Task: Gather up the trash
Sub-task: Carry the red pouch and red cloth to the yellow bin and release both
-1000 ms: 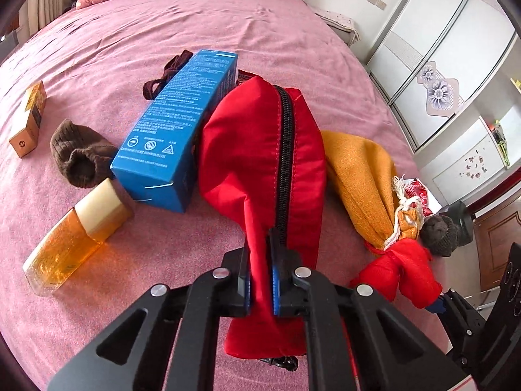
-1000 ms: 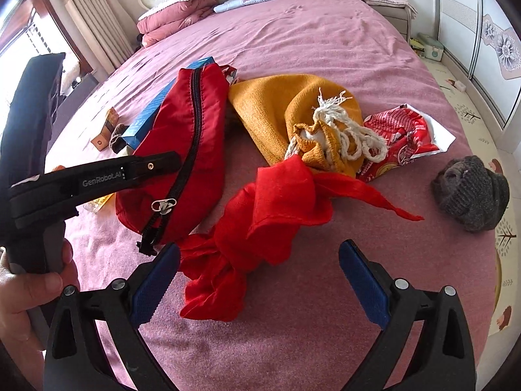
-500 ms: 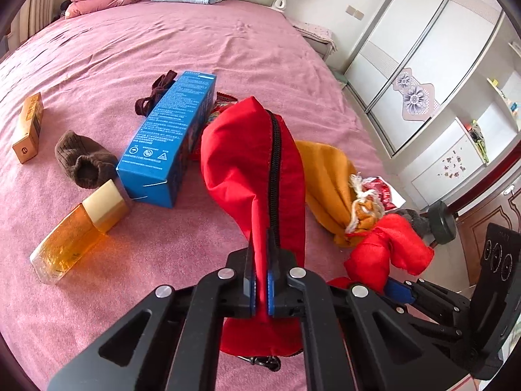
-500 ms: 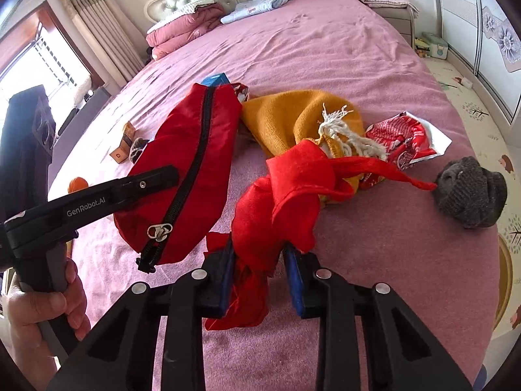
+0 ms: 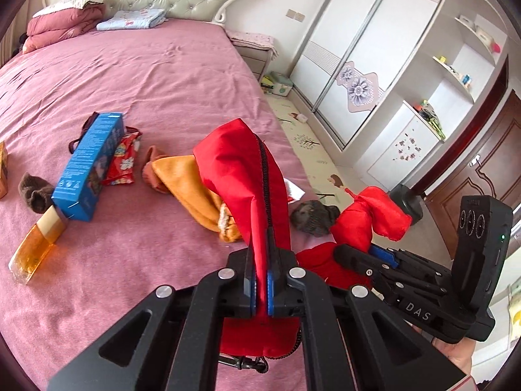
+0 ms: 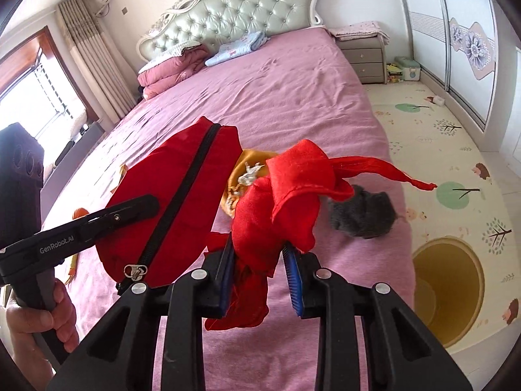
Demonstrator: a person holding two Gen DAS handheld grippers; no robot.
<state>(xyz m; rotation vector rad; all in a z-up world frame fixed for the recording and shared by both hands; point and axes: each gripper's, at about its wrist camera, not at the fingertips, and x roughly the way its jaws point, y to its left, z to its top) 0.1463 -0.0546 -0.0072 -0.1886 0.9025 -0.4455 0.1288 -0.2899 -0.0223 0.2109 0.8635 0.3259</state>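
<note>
Pinching red zip pouch (image 5: 242,176), left hand-held gripper (image 5: 259,288) clamped tight on fabric, pouch lifted off bed (image 5: 136,75). Right hand-held gripper (image 6: 259,275) squeezing red cloth (image 6: 286,192), cloth hanging clear of bed. Left behind on bedspread: blue box (image 5: 89,166), amber bottle (image 5: 35,247), brown sock (image 5: 34,192), orange bag (image 5: 192,185), grey knit hat (image 6: 361,215) near right edge. Yellow bin (image 6: 446,290) on floor beside right edge; floor mat open.

Box (image 5: 89,169) lies left of pouch (image 5: 247,176), on bed (image 5: 156,75).
</note>
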